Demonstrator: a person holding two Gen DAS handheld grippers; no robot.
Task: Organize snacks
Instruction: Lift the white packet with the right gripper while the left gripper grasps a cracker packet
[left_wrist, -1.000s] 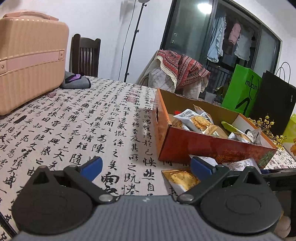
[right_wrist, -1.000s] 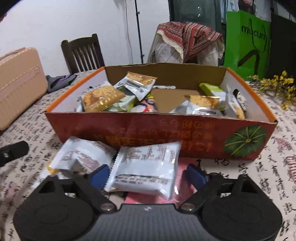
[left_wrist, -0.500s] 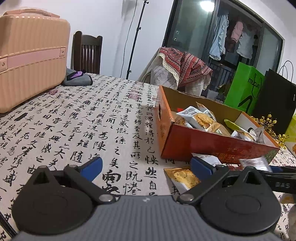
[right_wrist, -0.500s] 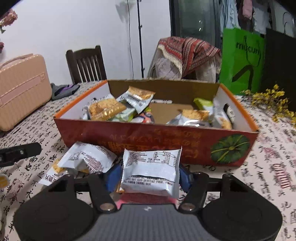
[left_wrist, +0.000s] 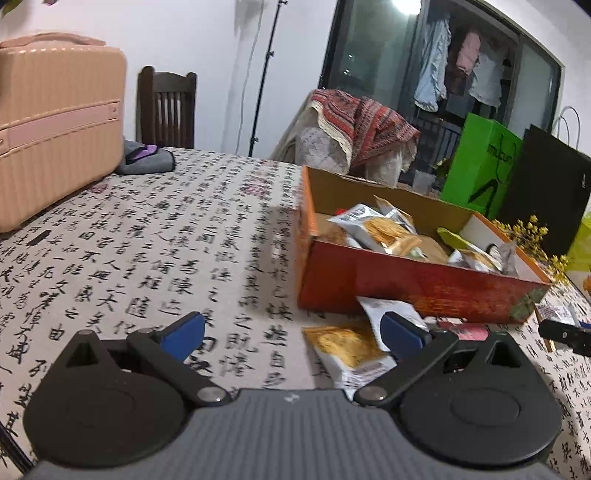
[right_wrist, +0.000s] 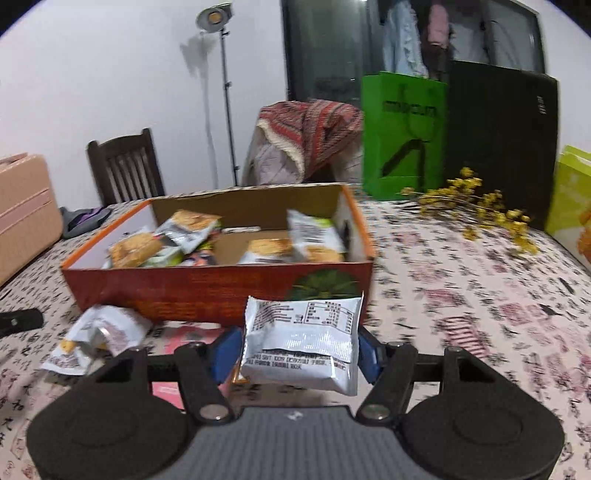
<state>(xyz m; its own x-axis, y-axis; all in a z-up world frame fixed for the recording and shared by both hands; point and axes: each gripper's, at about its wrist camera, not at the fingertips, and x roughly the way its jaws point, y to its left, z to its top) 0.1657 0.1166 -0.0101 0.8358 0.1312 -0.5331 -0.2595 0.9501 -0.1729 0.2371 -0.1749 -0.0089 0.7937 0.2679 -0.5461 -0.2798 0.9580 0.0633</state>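
Silver snack packet (right_wrist: 301, 343) is clamped between the blue pads of the right gripper (right_wrist: 299, 350), lifted clear of the tablecloth (right_wrist: 461, 295), just in front of the orange box (right_wrist: 207, 291) of snacks. Two more packets (right_wrist: 96, 338) lie by the box's near-left corner. Left gripper (left_wrist: 291, 330) hangs wide open, gripping nothing.

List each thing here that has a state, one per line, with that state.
Right gripper: shut on silver snack packet, lifted.
Left gripper: open, empty.
Orange cardboard box: open-topped, part filled with snacks.
Yellow snack packet: lying on table.
Pink suitcase: closed.
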